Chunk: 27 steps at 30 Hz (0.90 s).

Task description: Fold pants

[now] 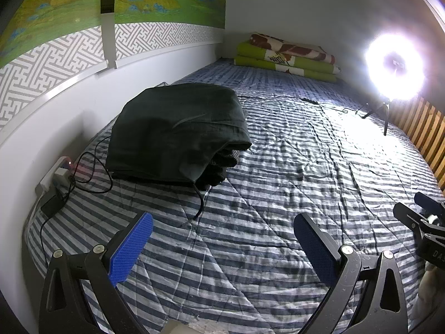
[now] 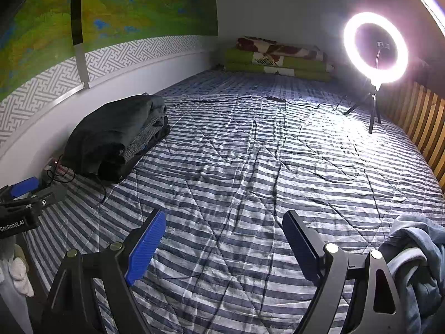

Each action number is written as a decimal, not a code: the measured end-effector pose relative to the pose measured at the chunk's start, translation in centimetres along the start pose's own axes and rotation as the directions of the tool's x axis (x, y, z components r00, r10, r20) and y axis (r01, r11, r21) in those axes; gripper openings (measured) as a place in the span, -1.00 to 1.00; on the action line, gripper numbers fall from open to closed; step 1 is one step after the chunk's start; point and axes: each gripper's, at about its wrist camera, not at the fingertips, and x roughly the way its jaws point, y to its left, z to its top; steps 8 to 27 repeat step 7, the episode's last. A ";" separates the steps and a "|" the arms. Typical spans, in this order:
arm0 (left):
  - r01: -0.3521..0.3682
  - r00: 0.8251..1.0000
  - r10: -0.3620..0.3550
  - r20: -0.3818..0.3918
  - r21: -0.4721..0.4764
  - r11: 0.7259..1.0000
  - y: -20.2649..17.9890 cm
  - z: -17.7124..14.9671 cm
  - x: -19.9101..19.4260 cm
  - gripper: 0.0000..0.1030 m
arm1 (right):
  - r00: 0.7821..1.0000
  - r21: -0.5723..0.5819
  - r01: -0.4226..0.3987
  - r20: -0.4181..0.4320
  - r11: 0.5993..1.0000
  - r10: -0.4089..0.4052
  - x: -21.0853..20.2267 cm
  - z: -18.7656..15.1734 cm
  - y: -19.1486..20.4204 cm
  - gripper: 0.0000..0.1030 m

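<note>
While both tools hang wide and empty over the striped bed (image 2: 236,167), take the blue-grey pants (image 2: 417,250) bunched at 4 o'clock beside your right tool (image 2: 224,246); left tool (image 1: 222,246) helps spread them flat first.

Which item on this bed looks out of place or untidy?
A crumpled grey-blue garment lies bunched at the near right edge of the striped quilt, unlike the neat dark folded stack by the wall.
</note>
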 end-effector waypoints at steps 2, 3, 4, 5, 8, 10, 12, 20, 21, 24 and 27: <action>0.002 1.000 -0.002 0.000 0.001 1.000 0.0 0.0 0.1 0.99 | 1.000 0.000 0.000 0.000 1.000 0.000 0.0 0.0 0.0 0.61; 0.005 1.000 -0.005 0.001 0.003 1.000 0.0 0.0 0.1 0.99 | 1.000 -0.001 0.000 -0.001 1.000 0.000 0.0 -0.1 -0.1 0.61; 0.015 1.000 -0.015 0.002 0.006 1.000 0.0 0.0 0.0 0.99 | 1.000 -0.001 0.001 -0.001 1.000 -0.001 0.0 -0.1 0.0 0.61; 0.020 1.000 -0.020 0.003 0.008 1.000 0.1 0.0 0.0 0.99 | 1.000 0.000 0.001 -0.002 1.000 -0.001 0.0 -0.1 -0.1 0.61; 0.014 1.000 -0.014 0.008 0.000 1.000 0.1 -0.1 0.0 0.99 | 1.000 0.001 0.001 -0.004 1.000 -0.001 0.1 -0.2 -0.1 0.61; 0.014 1.000 -0.014 0.008 0.000 1.000 0.1 -0.1 0.0 0.99 | 1.000 0.001 0.001 -0.004 1.000 -0.001 0.1 -0.2 -0.1 0.61; 0.014 1.000 -0.014 0.008 0.000 1.000 0.1 -0.1 0.0 0.99 | 1.000 0.001 0.001 -0.004 1.000 -0.001 0.1 -0.2 -0.1 0.61; 0.014 1.000 -0.014 0.008 0.000 1.000 0.1 -0.1 0.0 0.99 | 1.000 0.001 0.001 -0.004 1.000 -0.001 0.1 -0.2 -0.1 0.61; 0.014 1.000 -0.014 0.008 0.000 1.000 0.1 -0.1 0.0 0.99 | 1.000 0.001 0.001 -0.004 1.000 -0.001 0.1 -0.2 -0.1 0.61; 0.014 1.000 -0.014 0.008 0.000 1.000 0.1 -0.1 0.0 0.99 | 1.000 0.001 0.001 -0.004 1.000 -0.001 0.1 -0.2 -0.1 0.61; 0.014 1.000 -0.014 0.008 0.000 1.000 0.1 -0.1 0.0 0.99 | 1.000 0.001 0.001 -0.004 1.000 -0.001 0.1 -0.2 -0.1 0.61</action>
